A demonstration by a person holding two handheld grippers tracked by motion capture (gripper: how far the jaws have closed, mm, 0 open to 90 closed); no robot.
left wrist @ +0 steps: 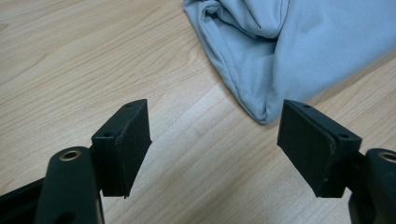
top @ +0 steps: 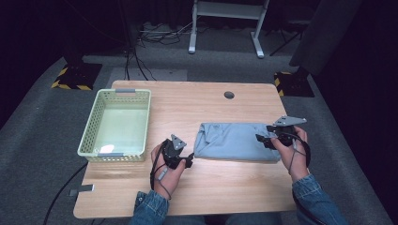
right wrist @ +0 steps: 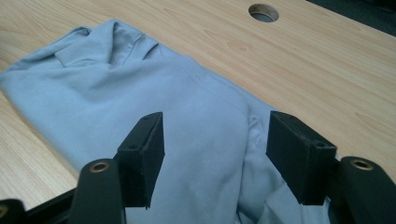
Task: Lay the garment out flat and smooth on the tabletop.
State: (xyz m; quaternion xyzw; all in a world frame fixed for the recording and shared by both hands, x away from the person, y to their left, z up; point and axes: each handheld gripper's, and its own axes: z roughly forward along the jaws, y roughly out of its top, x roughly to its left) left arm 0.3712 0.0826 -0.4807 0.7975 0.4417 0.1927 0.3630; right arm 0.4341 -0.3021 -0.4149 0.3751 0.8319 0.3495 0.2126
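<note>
The wooden table (top: 187, 197) lay under both my hands, with a round cable hole (top: 229, 94) near its far edge at about twelve o'clock. The pale green basket (top: 89, 129) sat toward ten o'clock from the table's middle, with a small pale scrap on its floor. The folded grey-blue shirt (top: 234, 140) rested flat on the wood at about three o'clock from the middle, its collar end turned toward the basket.

My right gripper (top: 267, 136) hung over the shirt's three o'clock edge. In the right gripper view its jaws stood apart above the cloth (right wrist: 196, 121), pressing on nothing, so I held nothing there.

My left gripper (top: 188, 160) sat just off the shirt's near corner at nine o'clock. In the left gripper view its jaws stood wide apart over bare wood, and the shirt's corner (left wrist: 266, 114) lay just beyond them at one o'clock, untouched.
</note>
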